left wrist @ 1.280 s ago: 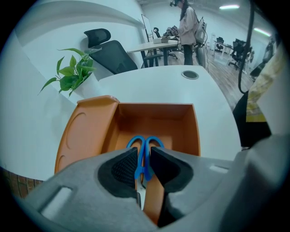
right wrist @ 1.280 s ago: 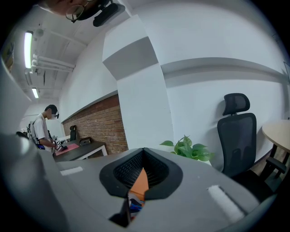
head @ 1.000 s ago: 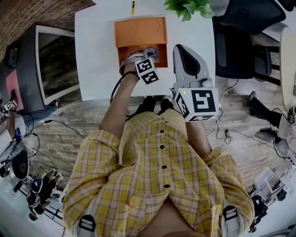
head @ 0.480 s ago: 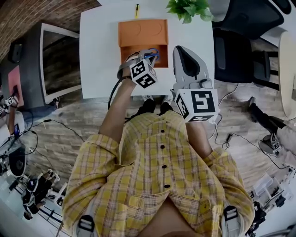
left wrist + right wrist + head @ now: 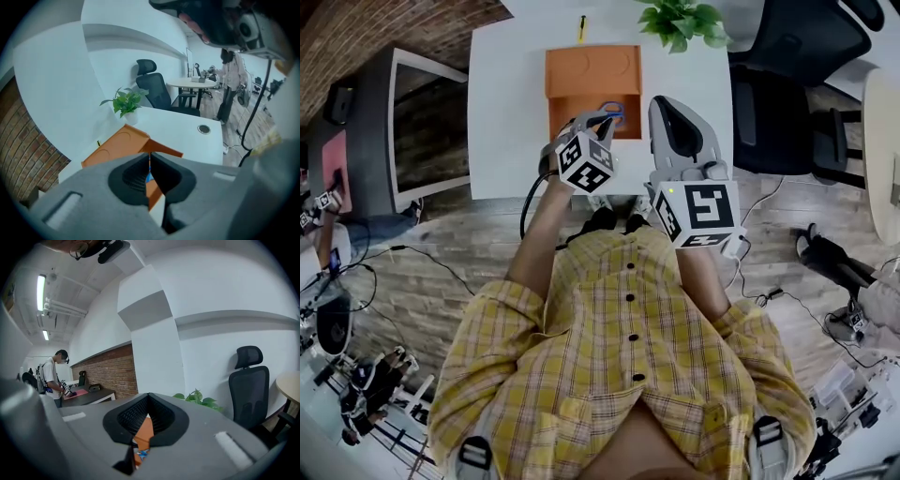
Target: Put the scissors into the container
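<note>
Head view: an orange rectangular plastic container (image 5: 591, 67), lid folded back, lies at the middle of the far edge of the white table (image 5: 502, 112), its open compartment facing the near edge. The left gripper (image 5: 602, 118) reaches into that compartment; the blue-handled scissors (image 5: 614, 112) show at its tips, inside the container's near wall. The right gripper (image 5: 660, 101) hangs just beside the container's right side, touching nothing. Left gripper view: the jaws are pressed to a thin slit with a sliver of blue in it, which I judge to be the scissors in their grip, the orange box directly beyond. Right gripper view: the jaws are closed on nothing; orange and a scrap of blue show only through the gap behind them. Assessment: the placing step is in hand, not finished. The next move calls for lowering the tips to the compartment floor, parting the left jaws, and withdrawing towards the near edge without dragging the handles out.
</note>
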`<action>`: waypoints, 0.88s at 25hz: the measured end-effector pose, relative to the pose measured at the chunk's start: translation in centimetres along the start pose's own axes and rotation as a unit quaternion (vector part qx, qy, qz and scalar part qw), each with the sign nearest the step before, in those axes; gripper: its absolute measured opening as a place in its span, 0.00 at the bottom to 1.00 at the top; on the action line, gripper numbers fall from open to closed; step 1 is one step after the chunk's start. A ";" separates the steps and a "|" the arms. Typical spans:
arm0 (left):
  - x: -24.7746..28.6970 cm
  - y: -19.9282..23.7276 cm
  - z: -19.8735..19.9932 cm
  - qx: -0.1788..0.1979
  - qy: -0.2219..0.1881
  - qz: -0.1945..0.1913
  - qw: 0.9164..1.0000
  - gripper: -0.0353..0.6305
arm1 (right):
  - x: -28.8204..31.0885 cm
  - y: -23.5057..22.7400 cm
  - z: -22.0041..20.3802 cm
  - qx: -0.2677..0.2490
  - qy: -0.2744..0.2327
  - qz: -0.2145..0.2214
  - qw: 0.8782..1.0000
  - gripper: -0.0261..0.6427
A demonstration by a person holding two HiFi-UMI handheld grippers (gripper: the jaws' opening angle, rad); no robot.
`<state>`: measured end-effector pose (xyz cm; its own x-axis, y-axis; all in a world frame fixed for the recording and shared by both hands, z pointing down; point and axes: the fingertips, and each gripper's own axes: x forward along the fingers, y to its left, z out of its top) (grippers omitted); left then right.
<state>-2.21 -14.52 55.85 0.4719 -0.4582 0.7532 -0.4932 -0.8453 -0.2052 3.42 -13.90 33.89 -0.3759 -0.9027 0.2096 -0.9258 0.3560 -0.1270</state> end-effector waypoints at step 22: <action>-12.0 4.1 7.9 -0.208 -0.212 0.088 0.951 0.06 | -0.8 1.7 1.7 -0.014 -0.019 0.022 0.999 0.05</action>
<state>-4.11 -14.64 40.98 0.5640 -0.7269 0.3919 -0.7965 -0.6041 0.0258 2.16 -12.98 31.90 -0.4141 -0.8947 0.1674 -0.9097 0.4008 -0.1084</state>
